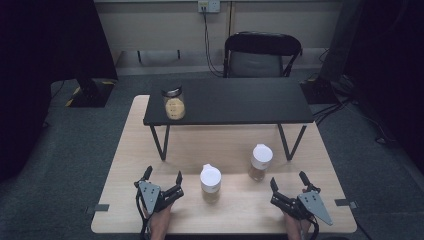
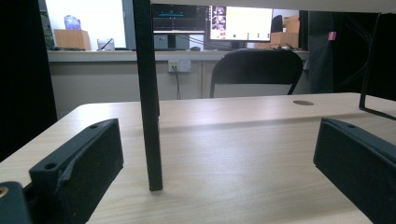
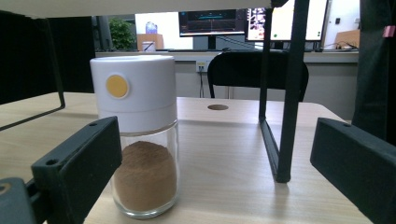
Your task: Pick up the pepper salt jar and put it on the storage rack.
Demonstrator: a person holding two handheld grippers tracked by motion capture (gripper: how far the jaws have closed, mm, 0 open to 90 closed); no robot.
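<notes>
Two glass jars of brown powder with white lids stand on the light wooden table (image 1: pixel 130 165), one near the middle (image 1: pixel 210 183) and one to its right (image 1: pixel 260 162). In the right gripper view the right jar (image 3: pixel 140 154) rises close ahead, just beyond the left jaw, with a yellow dot on its lid. A third jar (image 1: pixel 173 104), dark-lidded with paler contents, sits on the left end of the black raised shelf (image 1: pixel 235 102). My left gripper (image 1: pixel 163 175) (image 2: pixel 217 144) rests open near the front edge, left of the middle jar. My right gripper (image 1: pixel 288 180) (image 3: pixel 215 149) is open and empty.
The shelf's left leg (image 2: pixel 149 116) stands straight ahead between the left jaws; its right leg (image 3: pixel 280 116) stands ahead and to the right of the jar. A black folding chair (image 1: pixel 262 52) stands behind the table. Dark equipment stands flank the table on both sides.
</notes>
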